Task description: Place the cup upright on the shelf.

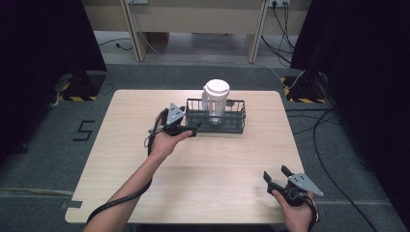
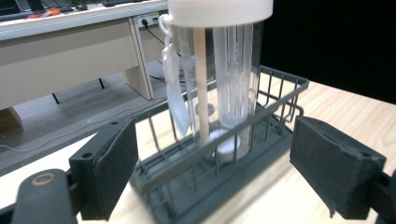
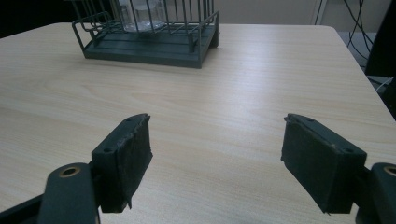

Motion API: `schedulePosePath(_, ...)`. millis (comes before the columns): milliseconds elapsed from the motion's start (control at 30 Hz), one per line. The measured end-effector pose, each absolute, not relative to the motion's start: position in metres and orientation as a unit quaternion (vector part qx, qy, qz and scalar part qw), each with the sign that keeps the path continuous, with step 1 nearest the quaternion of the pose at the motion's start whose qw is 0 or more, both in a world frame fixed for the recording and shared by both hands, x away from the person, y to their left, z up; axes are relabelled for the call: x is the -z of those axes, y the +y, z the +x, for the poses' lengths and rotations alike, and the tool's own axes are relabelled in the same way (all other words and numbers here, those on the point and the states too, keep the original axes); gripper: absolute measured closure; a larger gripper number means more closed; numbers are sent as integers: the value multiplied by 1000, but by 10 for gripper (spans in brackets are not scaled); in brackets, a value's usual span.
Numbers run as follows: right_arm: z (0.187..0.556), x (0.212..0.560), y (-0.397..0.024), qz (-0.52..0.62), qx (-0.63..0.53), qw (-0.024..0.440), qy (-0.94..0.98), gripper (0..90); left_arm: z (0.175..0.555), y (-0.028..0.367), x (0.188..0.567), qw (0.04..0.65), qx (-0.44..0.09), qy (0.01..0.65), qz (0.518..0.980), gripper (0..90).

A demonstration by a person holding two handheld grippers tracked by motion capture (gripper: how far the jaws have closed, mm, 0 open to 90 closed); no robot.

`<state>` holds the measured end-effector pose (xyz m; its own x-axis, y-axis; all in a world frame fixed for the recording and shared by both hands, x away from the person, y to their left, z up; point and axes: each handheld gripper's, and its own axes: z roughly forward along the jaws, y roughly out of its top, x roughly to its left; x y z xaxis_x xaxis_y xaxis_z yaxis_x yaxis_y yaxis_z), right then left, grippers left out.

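A clear bottle with a white lid (image 1: 215,98) stands upright inside a dark wire basket (image 1: 236,121) at the table's far middle. In the left gripper view the bottle (image 2: 233,84) rises behind the basket's rim (image 2: 280,93). My left gripper (image 1: 193,130) is at the basket's left end, open, with its jaws spread on either side of that end and nothing held. My right gripper (image 1: 274,174) rests open near the table's front right corner, far from the basket (image 3: 154,46). Its open jaws point across bare tabletop.
The light wooden table (image 1: 145,183) stands on grey carpet. Black curtains hang at both sides, and cables (image 1: 319,145) run over the floor at the right. A pale desk (image 1: 193,19) stands behind the table.
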<state>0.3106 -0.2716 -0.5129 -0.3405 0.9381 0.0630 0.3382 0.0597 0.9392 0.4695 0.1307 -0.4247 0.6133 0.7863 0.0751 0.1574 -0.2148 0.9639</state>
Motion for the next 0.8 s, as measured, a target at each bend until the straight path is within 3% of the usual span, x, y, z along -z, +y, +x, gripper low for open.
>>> schedulePosePath(800,310,513,-272,486,-485,315,656,246,384,233,456,529,-317,358,701,156)
